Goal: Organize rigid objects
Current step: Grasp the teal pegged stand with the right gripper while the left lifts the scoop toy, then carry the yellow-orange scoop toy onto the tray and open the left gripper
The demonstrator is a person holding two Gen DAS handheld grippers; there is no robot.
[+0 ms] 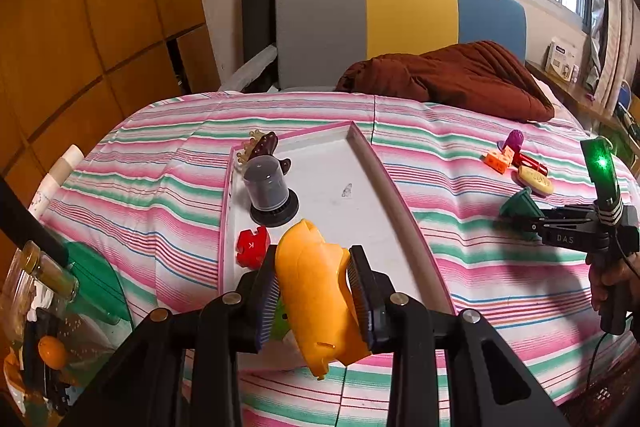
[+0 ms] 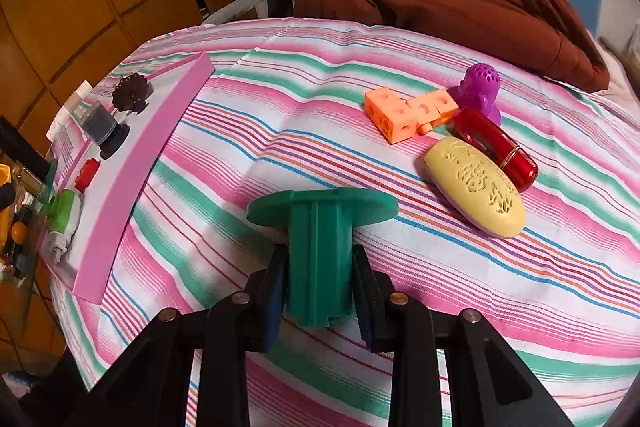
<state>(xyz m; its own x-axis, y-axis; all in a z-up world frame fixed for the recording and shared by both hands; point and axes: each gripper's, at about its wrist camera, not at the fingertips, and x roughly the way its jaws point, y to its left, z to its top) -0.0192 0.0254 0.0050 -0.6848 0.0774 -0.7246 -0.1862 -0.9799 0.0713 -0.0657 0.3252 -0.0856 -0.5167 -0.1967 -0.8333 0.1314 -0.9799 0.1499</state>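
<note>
Indoors, striped bedspread (image 2: 320,99) — left claw (image 1: 314,291) gripping orange piece (image 1: 316,291), right claw (image 2: 320,279) clamping green spool (image 2: 320,239), wood-panelled wall (image 1: 80,27)

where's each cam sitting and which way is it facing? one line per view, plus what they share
Left wrist: sits on the left gripper, looks down over the pink tray toward the headboard; its fingers clamp an orange piece; the right gripper and a hand show at the right edge.
Right wrist: sits on the right gripper, looks down over the striped bedspread; its fingers clamp a green spool.
Shared: tray, bedspread, green spool, red puzzle piece, brown blanket.
</note>
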